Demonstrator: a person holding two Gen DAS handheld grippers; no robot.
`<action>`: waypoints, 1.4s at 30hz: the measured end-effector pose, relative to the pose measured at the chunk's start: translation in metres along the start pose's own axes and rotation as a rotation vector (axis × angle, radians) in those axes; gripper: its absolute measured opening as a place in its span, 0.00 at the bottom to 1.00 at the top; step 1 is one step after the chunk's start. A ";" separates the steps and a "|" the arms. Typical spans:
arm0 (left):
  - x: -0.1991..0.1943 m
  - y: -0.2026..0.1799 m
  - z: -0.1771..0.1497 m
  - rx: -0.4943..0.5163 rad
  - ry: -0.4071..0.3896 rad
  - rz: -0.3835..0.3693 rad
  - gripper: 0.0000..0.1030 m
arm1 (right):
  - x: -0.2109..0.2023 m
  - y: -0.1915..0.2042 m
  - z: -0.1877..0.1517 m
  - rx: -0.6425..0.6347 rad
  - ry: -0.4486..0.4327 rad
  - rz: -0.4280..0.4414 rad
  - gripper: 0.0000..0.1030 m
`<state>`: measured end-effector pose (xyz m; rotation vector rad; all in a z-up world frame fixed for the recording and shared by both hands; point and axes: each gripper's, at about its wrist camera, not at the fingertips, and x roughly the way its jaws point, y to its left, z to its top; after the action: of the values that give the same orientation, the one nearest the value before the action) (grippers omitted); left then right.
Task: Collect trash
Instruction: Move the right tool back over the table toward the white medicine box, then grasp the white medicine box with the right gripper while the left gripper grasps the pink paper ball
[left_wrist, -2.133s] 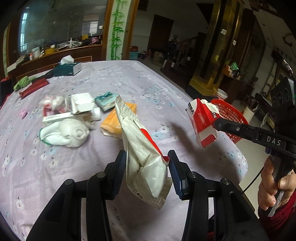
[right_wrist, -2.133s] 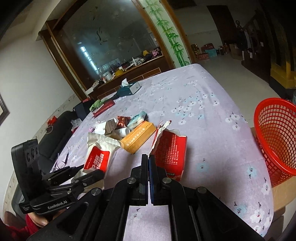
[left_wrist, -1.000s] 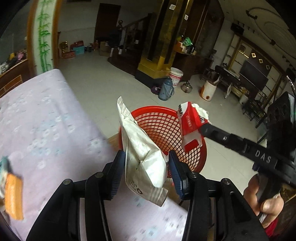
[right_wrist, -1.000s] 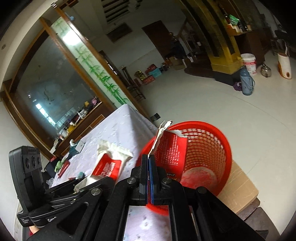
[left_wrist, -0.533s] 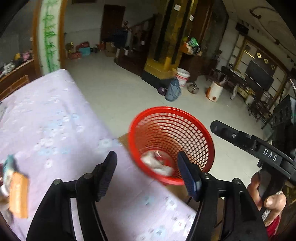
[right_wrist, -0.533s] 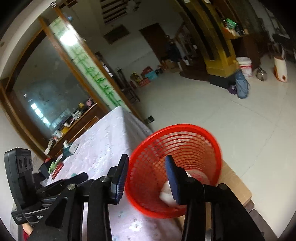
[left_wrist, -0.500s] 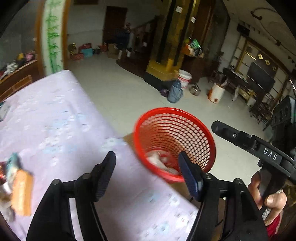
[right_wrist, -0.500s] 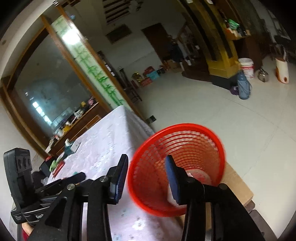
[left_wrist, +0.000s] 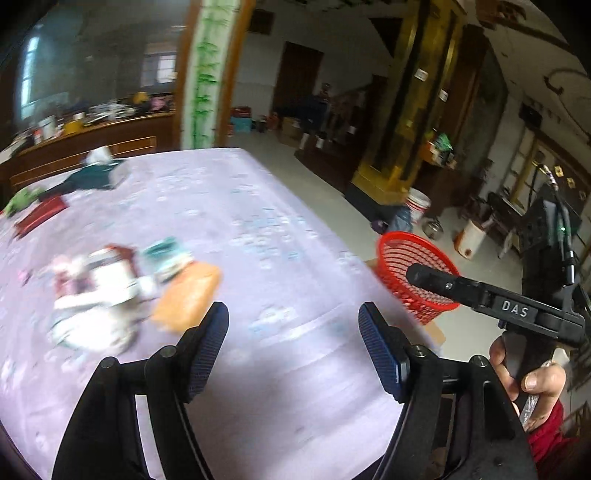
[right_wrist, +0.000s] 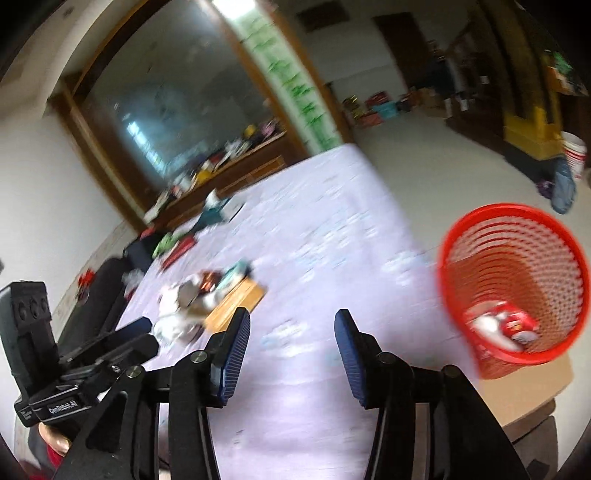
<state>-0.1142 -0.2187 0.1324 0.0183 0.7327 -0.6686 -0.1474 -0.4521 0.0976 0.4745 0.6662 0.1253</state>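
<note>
Both views are blurred by motion. My left gripper (left_wrist: 293, 332) is open and empty above the purple flowered tablecloth (left_wrist: 258, 387). A pile of trash lies ahead to its left: an orange packet (left_wrist: 188, 295), a teal wrapper (left_wrist: 166, 253) and white wrappers (left_wrist: 92, 306). My right gripper (right_wrist: 291, 347) is open and empty too, and shows as a black finger (left_wrist: 439, 280) in the left wrist view. The red mesh basket (right_wrist: 517, 284) stands beside the table's right edge, with the red and white packets (right_wrist: 506, 326) lying in its bottom. The orange packet (right_wrist: 236, 302) sits ahead-left of the right gripper.
A teal tissue box (left_wrist: 99, 173), a red item (left_wrist: 40, 216) and a green cloth (left_wrist: 22, 194) lie at the table's far left. The basket stands on a brown box (right_wrist: 524, 391). A white bucket (left_wrist: 417, 205) and furniture stand on the floor beyond. A hand (left_wrist: 532, 376) holds the right gripper.
Both grippers opened over the basket and dropped their packets into it. Since then both have swung back left toward the table and the trash pile.
</note>
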 end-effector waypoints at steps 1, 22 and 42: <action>-0.007 0.011 -0.004 -0.015 -0.008 0.015 0.70 | 0.007 0.009 -0.002 -0.011 0.017 0.007 0.50; -0.070 0.267 -0.023 -0.419 -0.030 0.393 0.70 | 0.184 0.090 0.016 0.006 0.311 -0.045 0.68; 0.048 0.399 0.020 -0.556 0.142 0.590 0.70 | 0.199 0.116 0.044 -0.086 0.210 0.007 0.69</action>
<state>0.1519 0.0667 0.0339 -0.2226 0.9748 0.1125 0.0403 -0.3147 0.0688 0.3839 0.8611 0.2113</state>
